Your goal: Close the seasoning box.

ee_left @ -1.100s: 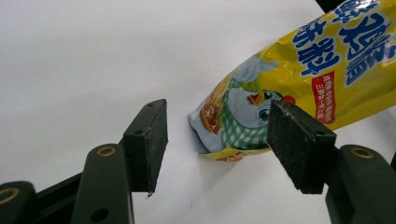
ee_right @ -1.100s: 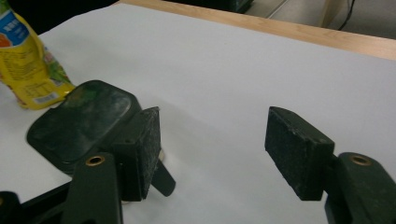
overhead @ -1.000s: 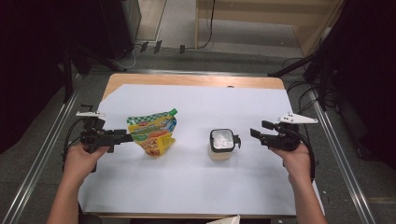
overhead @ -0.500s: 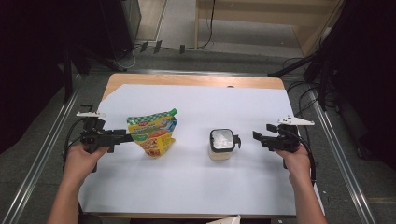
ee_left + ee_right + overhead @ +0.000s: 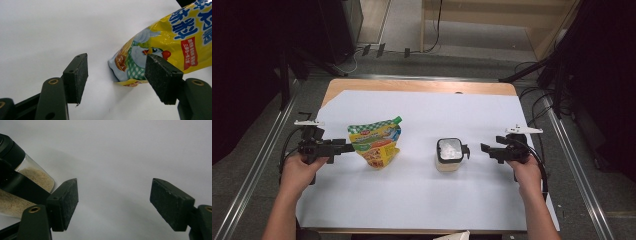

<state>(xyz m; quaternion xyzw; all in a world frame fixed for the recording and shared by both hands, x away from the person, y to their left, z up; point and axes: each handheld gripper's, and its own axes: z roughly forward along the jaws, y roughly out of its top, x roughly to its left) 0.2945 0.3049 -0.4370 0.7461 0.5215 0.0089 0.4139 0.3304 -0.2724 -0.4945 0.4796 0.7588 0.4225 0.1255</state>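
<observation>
A yellow and green snack pouch lies left of the middle of the white table sheet. My left gripper sits level at its left edge. In the left gripper view the pouch's corner lies just beyond and between the open left gripper, with no pad pressing on it. A small clear jar with a black lid frame holds pale powder. My right gripper stands a short way to the jar's right. The right gripper has just been opening and nothing is between its jaws; the jar is off to their left.
The wooden table top shows beyond the sheet's far edge. Metal rails run along both sides of the table, and cables lie on the floor behind it. A small white object pokes in at the near edge.
My right gripper has sunk slightly toward the table and its jaws stand wider. The left gripper, the pouch and the jar have not moved.
</observation>
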